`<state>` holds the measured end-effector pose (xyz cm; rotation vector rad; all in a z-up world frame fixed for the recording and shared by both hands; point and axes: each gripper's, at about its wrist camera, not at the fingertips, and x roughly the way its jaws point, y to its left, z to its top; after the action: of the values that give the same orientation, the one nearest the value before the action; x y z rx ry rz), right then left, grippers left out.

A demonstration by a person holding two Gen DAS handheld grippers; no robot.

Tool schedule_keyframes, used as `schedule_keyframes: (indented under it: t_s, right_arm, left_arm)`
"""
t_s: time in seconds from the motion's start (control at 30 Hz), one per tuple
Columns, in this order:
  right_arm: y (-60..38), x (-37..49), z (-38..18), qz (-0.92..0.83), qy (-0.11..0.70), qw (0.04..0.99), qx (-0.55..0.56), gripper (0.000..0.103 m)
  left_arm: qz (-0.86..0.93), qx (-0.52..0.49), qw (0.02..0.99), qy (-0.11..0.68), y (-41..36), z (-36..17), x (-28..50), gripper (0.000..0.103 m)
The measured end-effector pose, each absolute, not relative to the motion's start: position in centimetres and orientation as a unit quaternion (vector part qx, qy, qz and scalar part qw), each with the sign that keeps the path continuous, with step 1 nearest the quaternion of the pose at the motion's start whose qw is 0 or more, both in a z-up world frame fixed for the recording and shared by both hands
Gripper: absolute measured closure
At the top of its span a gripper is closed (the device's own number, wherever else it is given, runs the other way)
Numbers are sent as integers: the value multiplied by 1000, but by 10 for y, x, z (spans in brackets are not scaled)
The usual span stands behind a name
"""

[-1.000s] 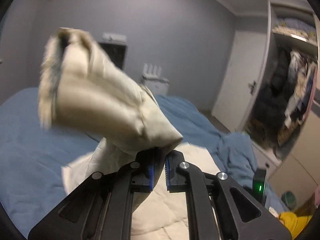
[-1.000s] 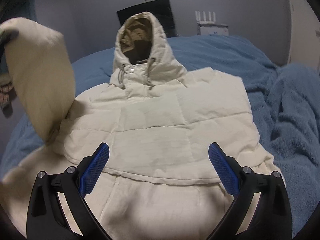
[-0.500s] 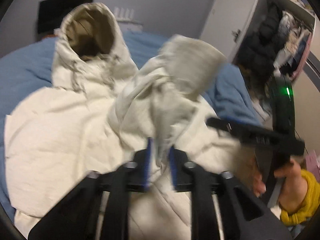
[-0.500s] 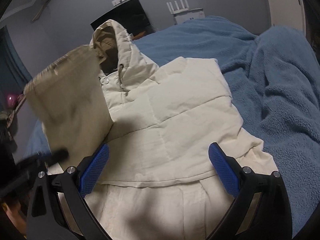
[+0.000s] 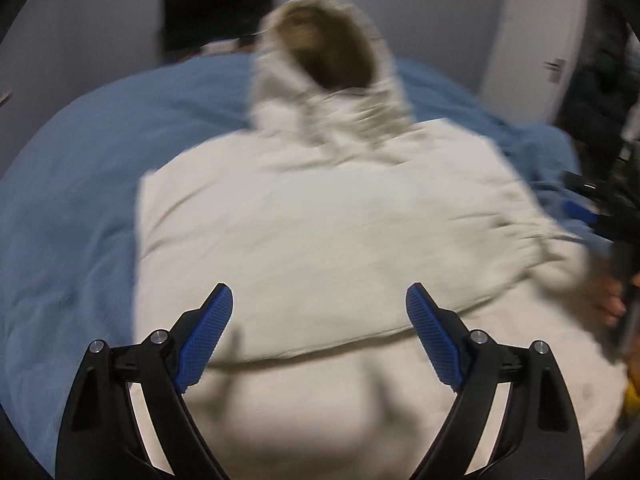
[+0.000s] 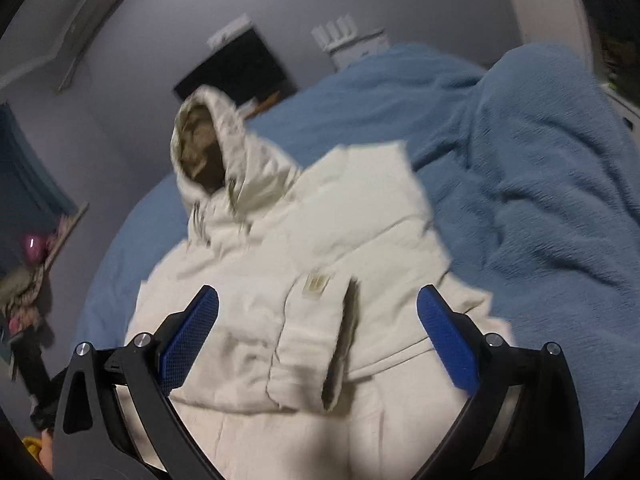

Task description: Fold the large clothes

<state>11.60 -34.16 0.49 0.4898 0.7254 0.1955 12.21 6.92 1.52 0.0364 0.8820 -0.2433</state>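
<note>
A cream hooded jacket [image 5: 320, 220] lies flat on a blue blanket, hood [image 5: 328, 48] at the far end. In the right wrist view the jacket [image 6: 360, 220] has one sleeve [image 6: 312, 340] folded across its chest, cuff toward me. My left gripper [image 5: 318, 328] is open and empty above the jacket's lower part. My right gripper [image 6: 316, 340] is open and empty above the folded sleeve. The right gripper also shows at the right edge of the left wrist view [image 5: 596, 208]. Both views are motion-blurred.
The blue blanket [image 6: 520, 160] covers the bed and bunches up to the right of the jacket. A dark screen [image 5: 220, 16] hangs on the grey wall behind the bed. A white door [image 5: 532, 40] stands at the right. Cluttered shelves [image 6: 28, 272] stand at the left.
My left gripper has opened and let go of the sleeve, which now lies across the jacket's chest. The left gripper has drawn back over the hem. The right gripper stayed open.
</note>
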Motion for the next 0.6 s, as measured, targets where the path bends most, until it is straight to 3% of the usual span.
schedule_keyframes:
  t_s: [0.2,0.23,0.27,0.3,0.33,0.37,0.4,0.47,0.6]
  right_arm:
    - [-309,130,-26,103,425,877,200,8]
    - [-305,131,-31,103,436,874,190,15]
    - [-301,132,-35,103,442,873,179,38]
    - [-295,131,-37,110,446,872,169,52]
    - [-291,129,-38,114,447,872,163,65]
    - [-290,127,-38,108,444,875,159,71]
    - [-290,123,-35,105,434,882,152,86]
    - [-291,113,-22,101,405,898,141,91]
    - [-300,90,-1,86,377,914,121,93]
  left_arm:
    - [-58,-32,879,472,93,-13,141,17]
    - [-59,-30,879,471,93,-13,142,16]
    - [-59,-25,881,470,91,-14,142,15]
    - [-59,-21,882,468,90,-13,142,15]
    - [-58,-18,883,466,90,-13,141,15]
    - [-57,-16,884,464,90,-11,140,15]
    - [-57,-17,885,462,90,-11,139,15]
    - [-60,-22,887,458,93,-9,138,15]
    - [-62,-36,890,450,99,-6,134,15]
